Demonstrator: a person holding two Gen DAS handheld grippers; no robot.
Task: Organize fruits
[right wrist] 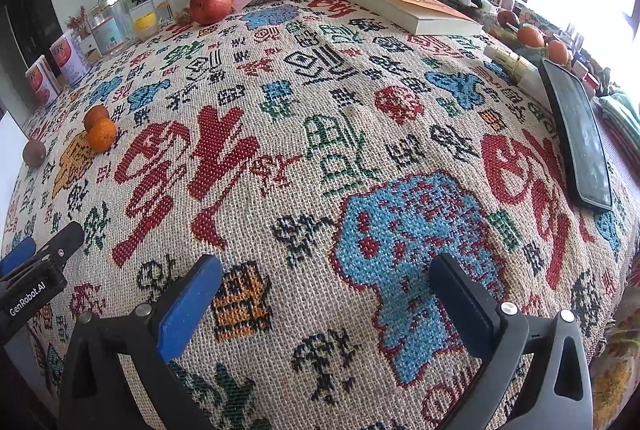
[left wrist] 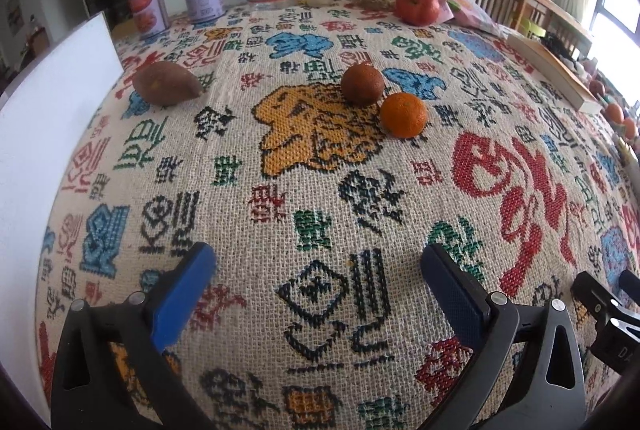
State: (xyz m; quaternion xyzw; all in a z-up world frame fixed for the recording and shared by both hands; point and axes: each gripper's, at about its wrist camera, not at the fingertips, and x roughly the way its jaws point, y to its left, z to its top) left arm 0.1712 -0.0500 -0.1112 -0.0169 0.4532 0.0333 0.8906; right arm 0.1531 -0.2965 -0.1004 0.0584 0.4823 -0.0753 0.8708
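Orange touching brown fruit – both grippers wide, empty

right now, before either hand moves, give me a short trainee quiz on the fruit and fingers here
1. True or false: the left gripper holds the orange mandarin.
2. Which fruit lies nearest the white board? A) red apple B) brown pointed fruit C) orange mandarin
3. Fill in: the dark brown round fruit sits right beside the ____ mandarin.

Key: 1 false, both grippers, the right gripper too, have their fingers wide apart over bare tablecloth; 2 B; 3 orange.
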